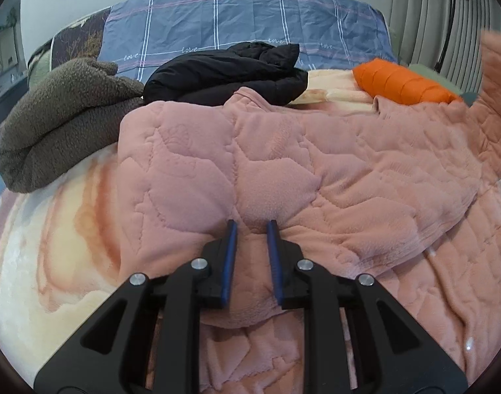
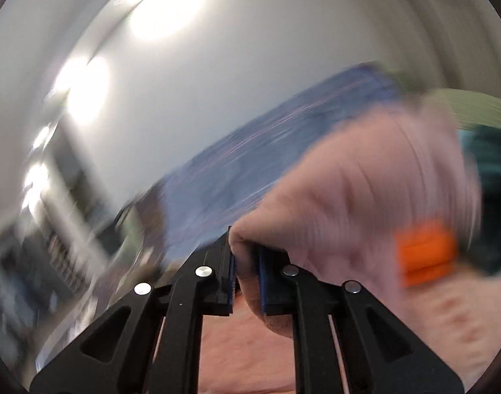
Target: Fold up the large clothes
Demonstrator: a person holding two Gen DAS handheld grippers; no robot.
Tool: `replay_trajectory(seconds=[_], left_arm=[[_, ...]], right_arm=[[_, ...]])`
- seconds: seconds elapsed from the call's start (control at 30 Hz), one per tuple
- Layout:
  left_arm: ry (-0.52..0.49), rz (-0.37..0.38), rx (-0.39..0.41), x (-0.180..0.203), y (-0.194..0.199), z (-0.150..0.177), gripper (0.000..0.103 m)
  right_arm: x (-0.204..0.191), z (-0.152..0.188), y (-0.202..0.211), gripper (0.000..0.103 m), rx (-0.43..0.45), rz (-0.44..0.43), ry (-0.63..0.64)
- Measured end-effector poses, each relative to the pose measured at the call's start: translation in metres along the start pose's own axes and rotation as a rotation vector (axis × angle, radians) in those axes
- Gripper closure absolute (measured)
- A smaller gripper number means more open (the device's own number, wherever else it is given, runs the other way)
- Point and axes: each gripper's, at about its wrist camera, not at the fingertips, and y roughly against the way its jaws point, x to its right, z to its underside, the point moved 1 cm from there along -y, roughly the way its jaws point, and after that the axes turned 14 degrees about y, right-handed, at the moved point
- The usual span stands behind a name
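Garment: a large pink quilted fleece garment lies spread across the bed, stitched in curving lines; in the left wrist view one part of it rises at the right edge of the picture, lifted off the bed.
Left gripper: the black two-finger left gripper with blue pads points down at the pink fleece; a fold of the fabric bulges between the pads and fills the narrow gap, so the jaws are clamped on the garment near its lower edge.
Right gripper: the black right gripper sits in a heavily blurred picture; a bunched fold of the pink garment is pinched between its blue pads, jaws closed on the cloth; more pink fabric hangs below and to the right.
Bed cover: a cream and peach patterned blanket under the garment.
Other clothes: a brown fuzzy fleece bundle at the left; a black puffy jacket behind the pink garment, touching its far edge; an orange quilted item at the far right, also a blurred orange patch in the right wrist view.
Background: a blue checked sheet against the wall; grey pleated curtains at the right.
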Motion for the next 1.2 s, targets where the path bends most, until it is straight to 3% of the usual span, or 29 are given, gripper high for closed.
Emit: replay_trajectory(seconds=[0.07, 0.17, 0.2, 0.3, 0.43, 0.57, 0.63, 0.67, 0.7, 0.8, 0.87, 0.93, 1.03, 1.07, 1.13, 1.2], left_arm=[[0.059, 0.06, -0.005, -0.009, 0.007, -0.004, 0.078], [0.207, 0.226, -0.018, -0.031, 0.03, -0.012, 0.038], [0.224, 0.263, -0.009, -0.036, 0.04, -0.013, 0.032], [0.189, 0.297, 0.01, -0.039, 0.054, -0.013, 0.022], [0.197, 0.302, -0.066, -0.034, 0.036, -0.013, 0.021], [0.207, 0.296, -0.08, -0.024, 0.02, -0.024, 0.023], [0.236, 0.322, -0.094, -0.018, 0.01, -0.035, 0.041], [0.245, 0.317, -0.098, -0.017, 0.008, -0.038, 0.074], [0.253, 0.299, -0.096, -0.016, 0.005, -0.043, 0.091], [0.261, 0.349, 0.02, -0.015, 0.037, -0.059, 0.092], [0.219, 0.319, 0.135, -0.016, 0.069, -0.065, 0.092], [0.197, 0.28, 0.191, -0.027, 0.083, -0.065, 0.09], [0.206, 0.196, 0.104, -0.046, 0.056, -0.053, 0.074], [0.204, 0.149, 0.047, -0.051, 0.039, -0.045, 0.059], [0.172, 0.066, 0.014, -0.057, 0.02, -0.033, 0.055], [0.17, 0.074, 0.05, -0.06, 0.028, -0.029, 0.048]], right_arm=[[-0.057, 0.03, -0.045, 0.086, -0.135, -0.114, 0.123], [-0.102, 0.093, -0.097, 0.075, -0.389, -0.189, 0.208], [-0.106, 0.114, -0.109, 0.073, -0.472, -0.197, 0.206], [-0.098, 0.145, -0.121, 0.073, -0.569, -0.182, 0.157], [-0.087, 0.143, -0.107, 0.07, -0.56, -0.19, 0.123], [-0.077, 0.14, -0.097, 0.065, -0.538, -0.168, 0.144], [-0.072, 0.146, -0.101, 0.065, -0.536, -0.142, 0.155], [-0.067, 0.142, -0.102, 0.065, -0.529, -0.12, 0.154], [-0.062, 0.138, -0.097, 0.065, -0.516, -0.1, 0.154], [-0.039, 0.113, -0.076, 0.064, -0.402, -0.018, 0.135], [-0.019, 0.1, -0.07, 0.062, -0.36, 0.057, 0.107], [0.002, 0.095, -0.074, 0.061, -0.368, 0.122, 0.075], [0.034, 0.123, -0.11, 0.061, -0.547, 0.242, 0.08], [0.038, 0.133, -0.117, 0.062, -0.569, 0.257, 0.076], [0.033, 0.139, -0.117, 0.061, -0.539, 0.285, 0.119], [0.017, 0.133, -0.115, 0.06, -0.546, 0.338, 0.212]])
